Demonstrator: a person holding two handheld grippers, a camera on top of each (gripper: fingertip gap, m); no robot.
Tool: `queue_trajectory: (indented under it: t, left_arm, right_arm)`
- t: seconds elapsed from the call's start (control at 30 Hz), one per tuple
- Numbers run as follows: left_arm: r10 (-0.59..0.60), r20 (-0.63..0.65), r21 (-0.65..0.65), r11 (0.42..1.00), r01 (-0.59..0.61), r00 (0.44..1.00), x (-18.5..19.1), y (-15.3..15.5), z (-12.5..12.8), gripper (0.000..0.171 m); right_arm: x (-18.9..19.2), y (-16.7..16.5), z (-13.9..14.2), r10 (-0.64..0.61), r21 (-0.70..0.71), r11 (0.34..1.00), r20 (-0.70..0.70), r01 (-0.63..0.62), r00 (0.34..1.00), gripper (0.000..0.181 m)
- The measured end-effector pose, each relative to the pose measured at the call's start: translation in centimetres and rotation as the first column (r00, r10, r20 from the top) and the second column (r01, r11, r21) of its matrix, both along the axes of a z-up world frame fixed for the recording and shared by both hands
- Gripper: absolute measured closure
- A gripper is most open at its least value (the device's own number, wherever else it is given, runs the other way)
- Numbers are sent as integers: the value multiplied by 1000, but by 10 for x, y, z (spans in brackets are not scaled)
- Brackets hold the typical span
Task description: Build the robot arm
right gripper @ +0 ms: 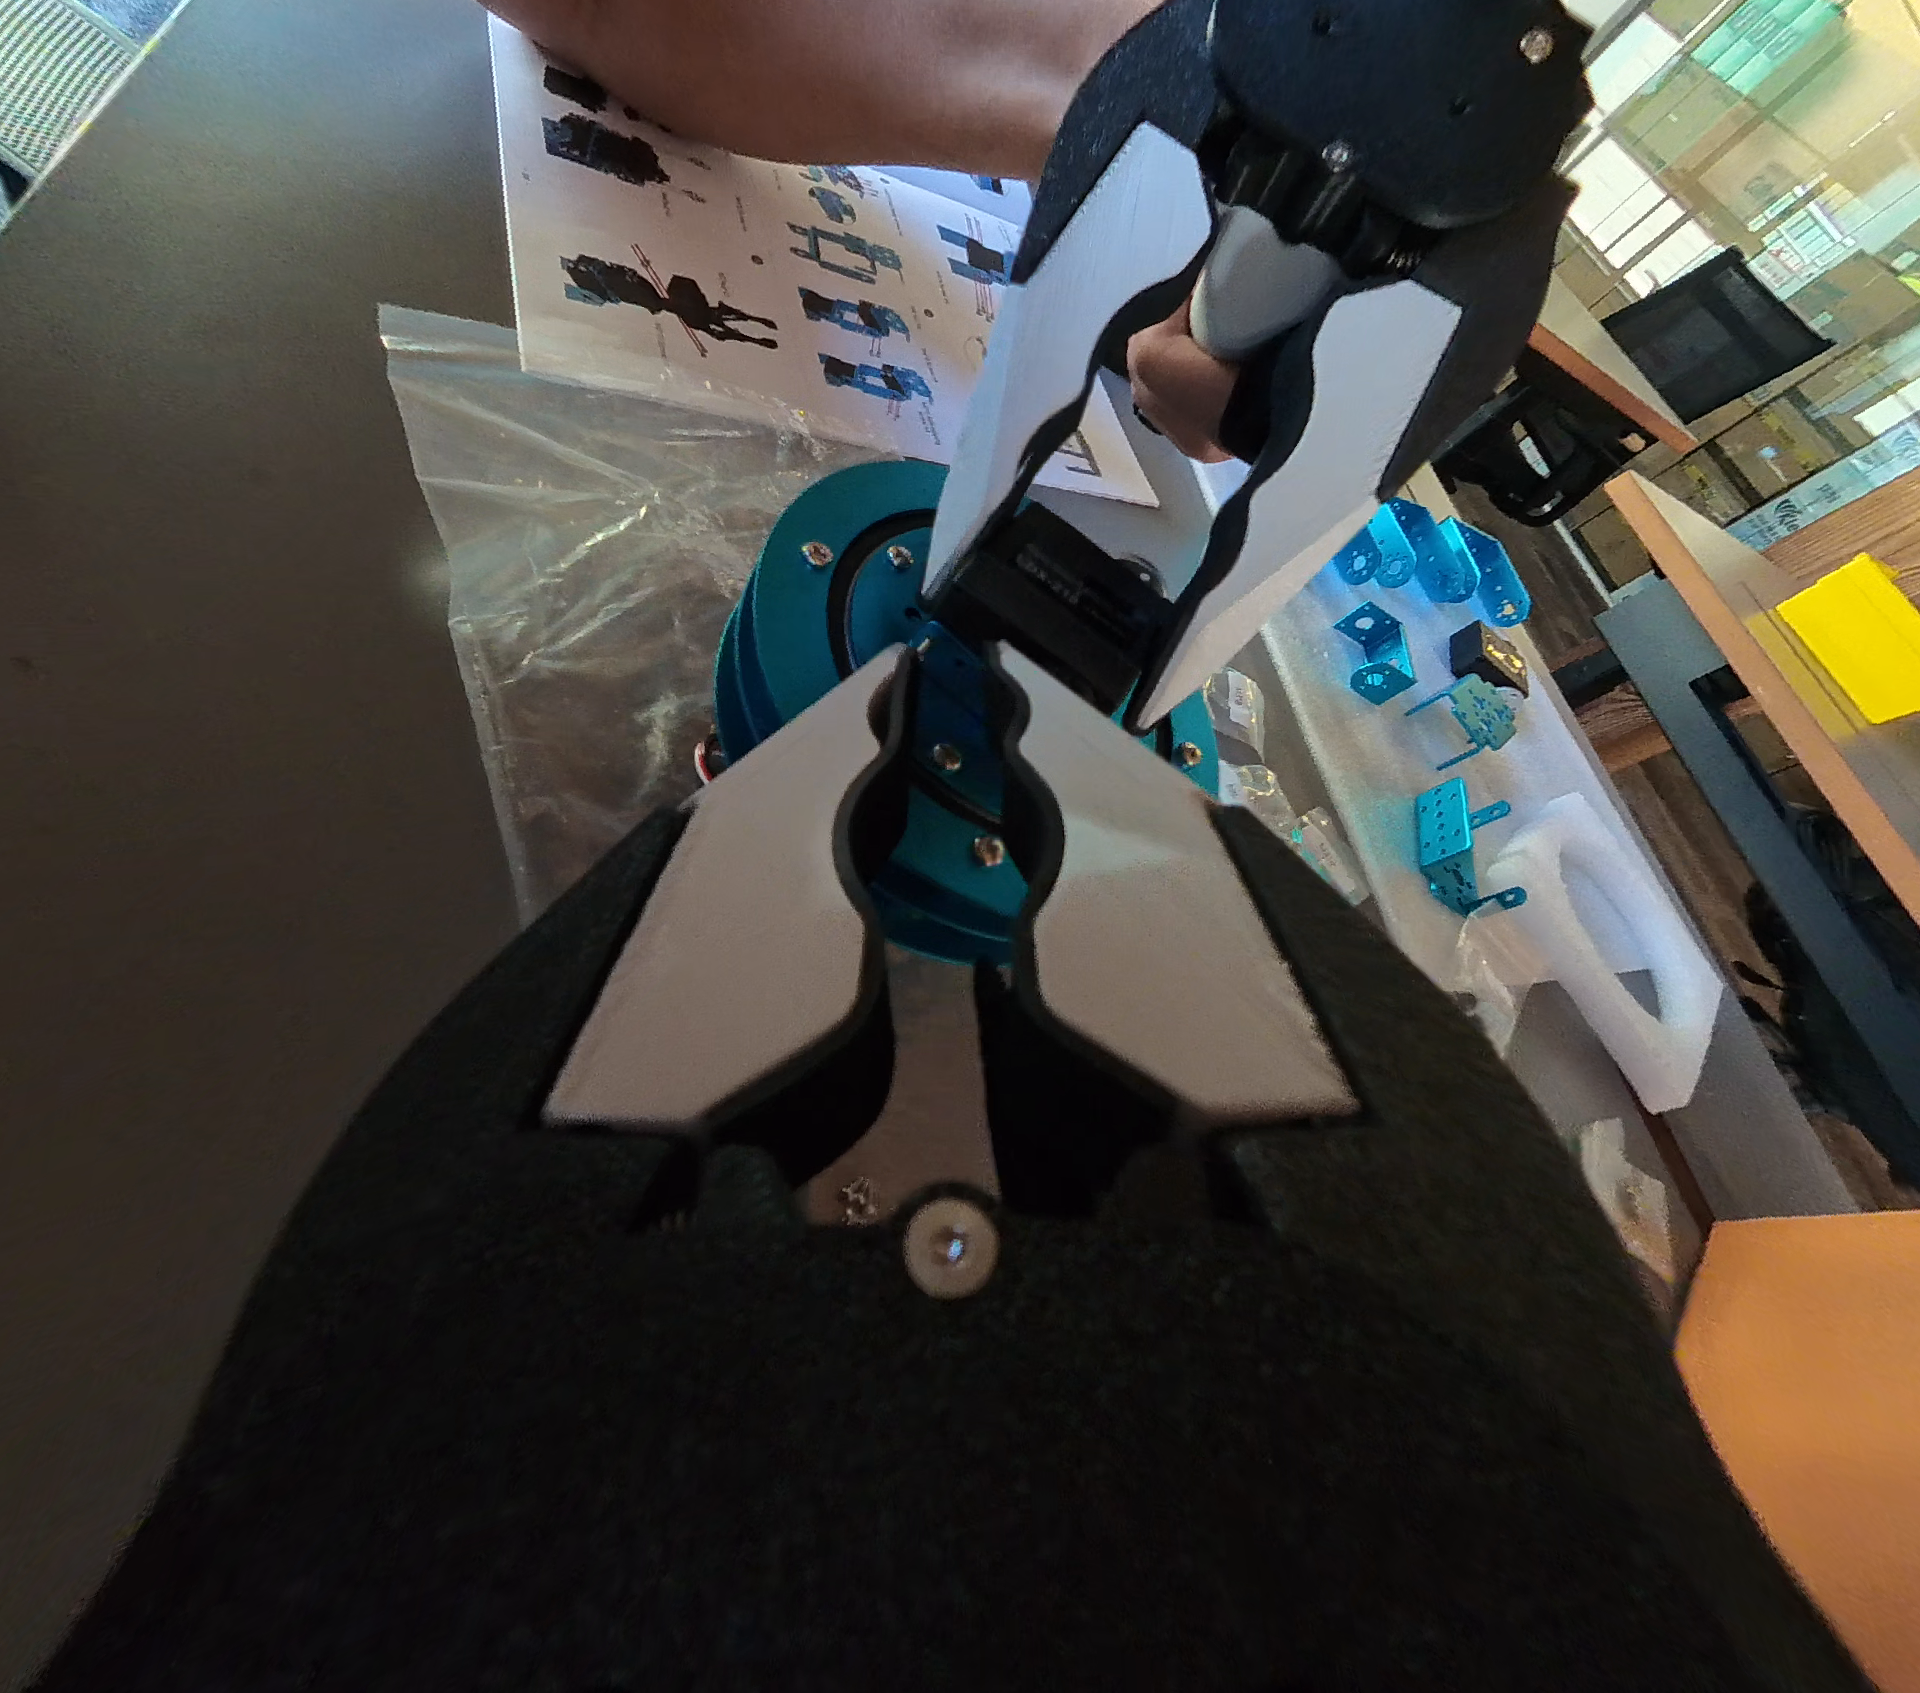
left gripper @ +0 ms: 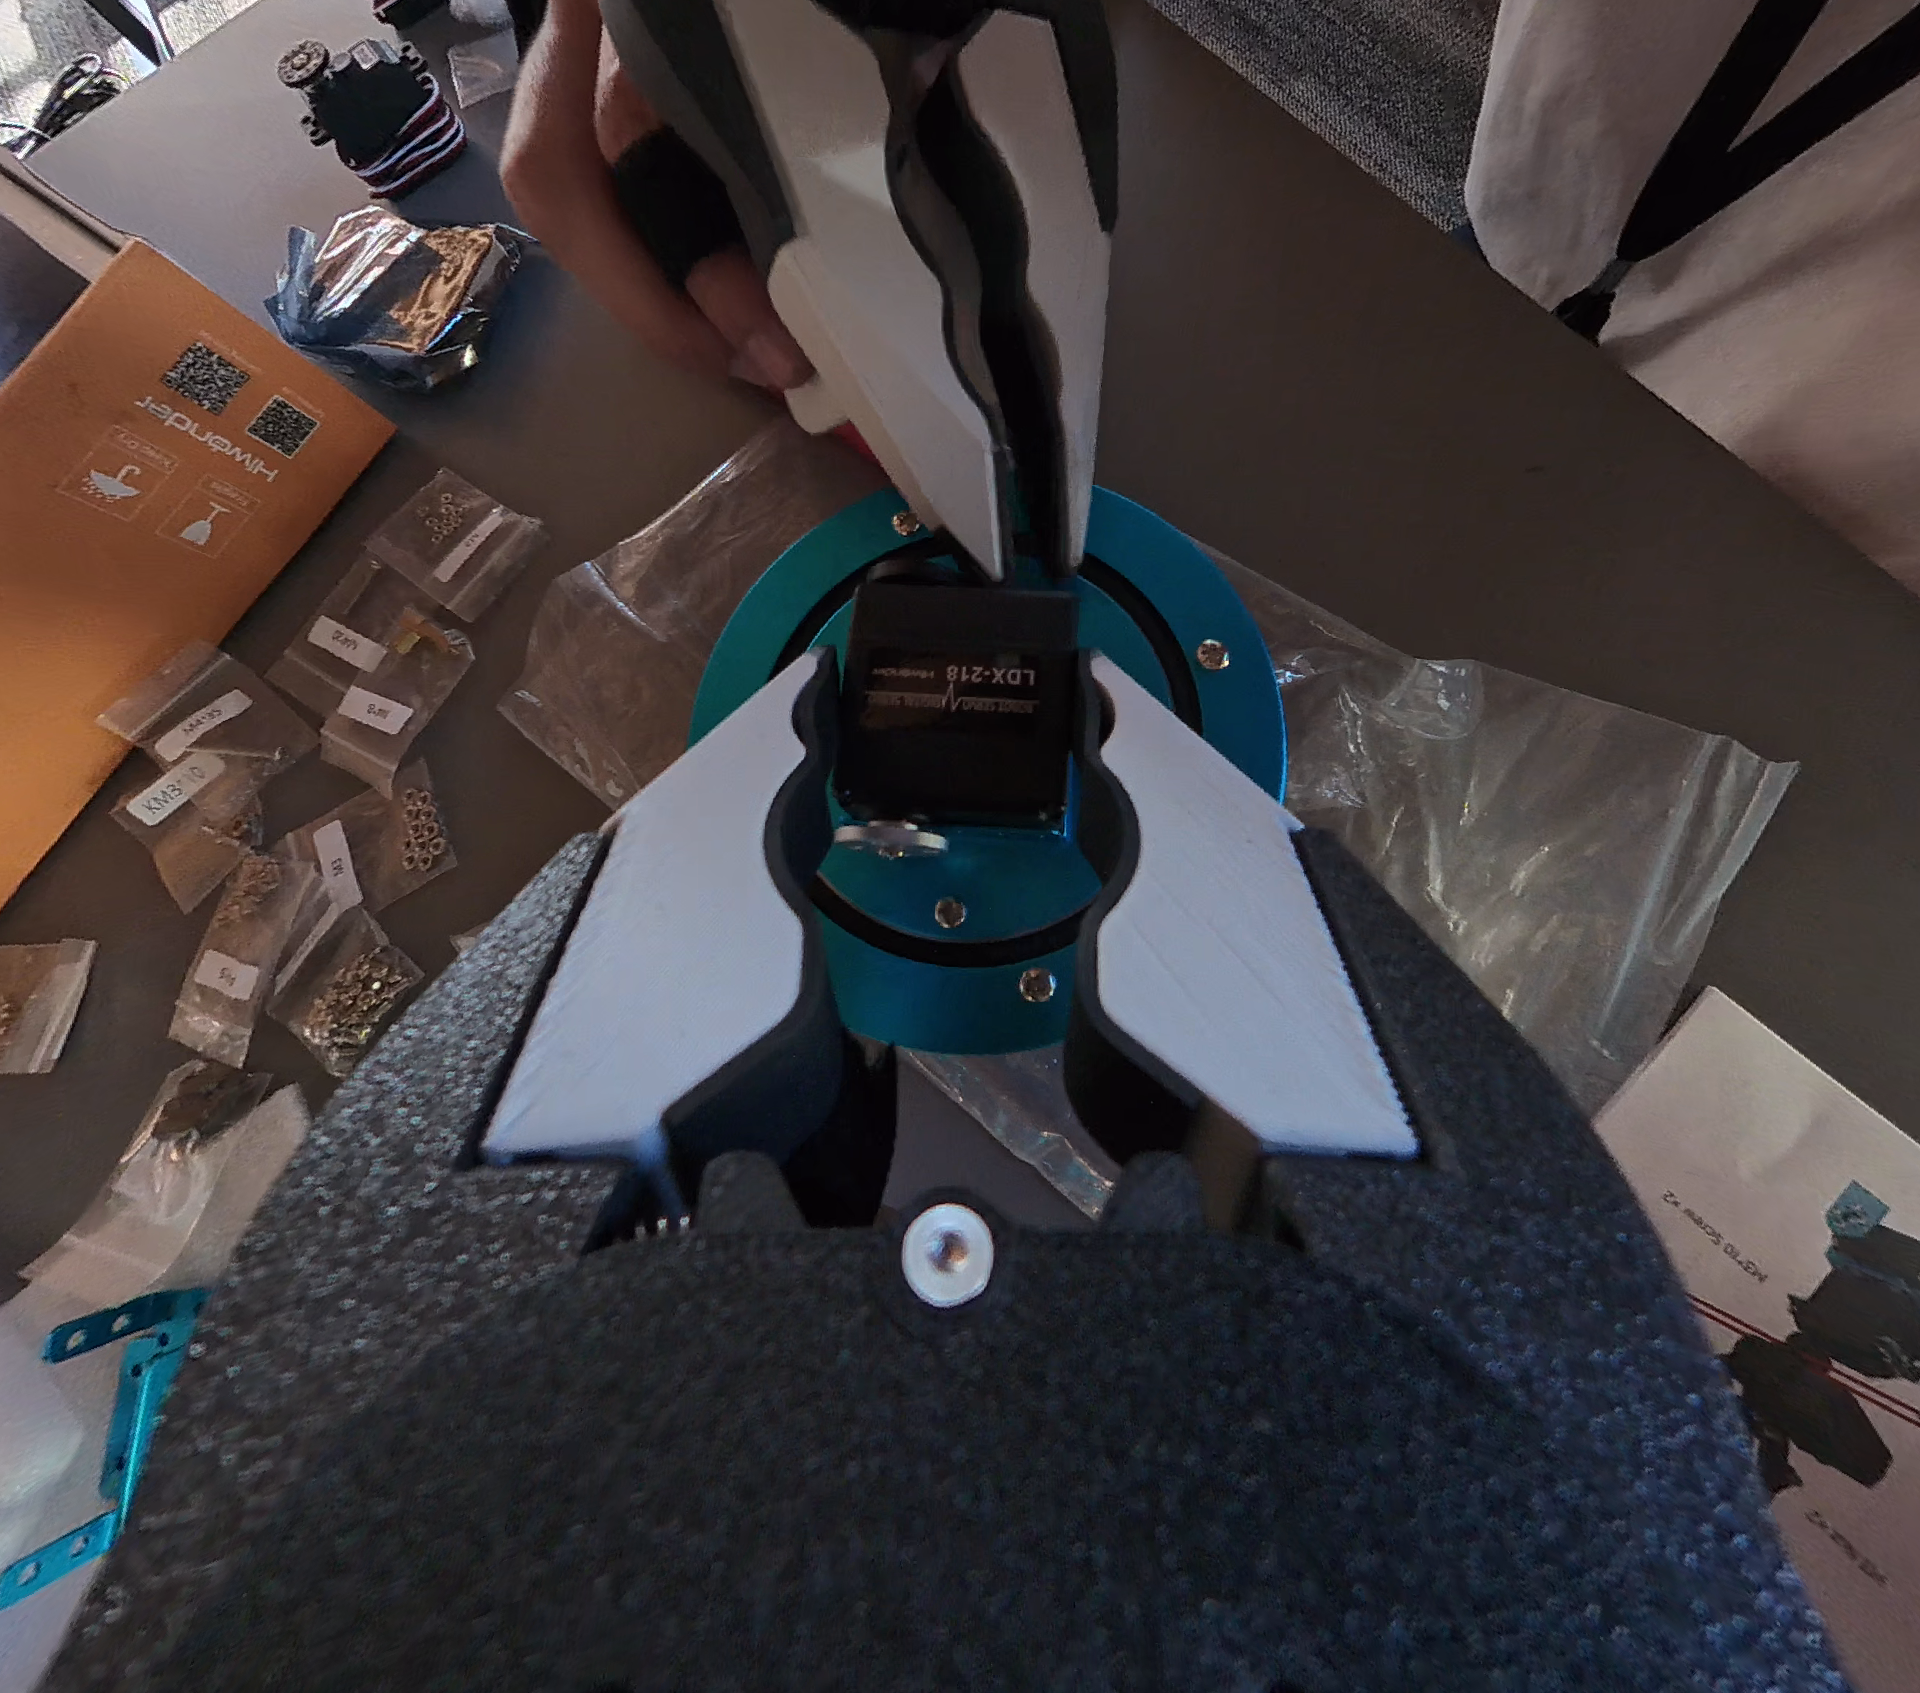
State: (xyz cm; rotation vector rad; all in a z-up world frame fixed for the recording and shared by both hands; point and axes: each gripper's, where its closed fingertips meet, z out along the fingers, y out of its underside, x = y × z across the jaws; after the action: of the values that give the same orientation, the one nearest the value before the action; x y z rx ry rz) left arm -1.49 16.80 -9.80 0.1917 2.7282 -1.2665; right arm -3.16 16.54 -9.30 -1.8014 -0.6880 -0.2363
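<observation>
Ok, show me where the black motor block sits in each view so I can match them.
Left wrist view: the black motor block is at centre, between the left gripper fingers, inside the blue ring.
Right wrist view: the block is just above centre, between the far gripper's fingers, beyond the right gripper.
Shared landmark: the blue ring on the clear plastic bag.

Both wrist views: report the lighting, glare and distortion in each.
Left wrist view: dim overall, sunlight striking the orange box, glints on the clear plastic bag, fisheye bending at the edges. Right wrist view: bright window side washing out the right, dark table on the left, sheen on the plastic bag, strong wide-angle curvature.
</observation>
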Motion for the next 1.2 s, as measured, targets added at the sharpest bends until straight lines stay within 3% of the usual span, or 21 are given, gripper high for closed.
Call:
queue_trajectory:
  t: [0.23,0.37,0.5,0.6,1.2]
  left_arm:
    - [3,-14,-10,1000,-3,1000,1,1,1,128]
    - [-5,-13,-5,1000,5,1000,-1,0,-1,128]
    - [-7,-17,-4,1000,7,1000,-2,0,0,127]
    - [-6,-14,2,1000,6,1000,-2,1,-1,127]
    - [0,-9,9,1000,0,1000,-2,3,0,127]
  right_arm:
    - [-1,1,4,-43,84,996,213,26,976,150]
    - [9,-1,19,-81,138,988,120,65,989,127]
    - [19,5,6,-71,41,996,-65,73,995,111]
    - [22,8,4,-59,19,998,-143,62,988,112]
    - [28,13,6,-94,27,995,-52,96,994,116]
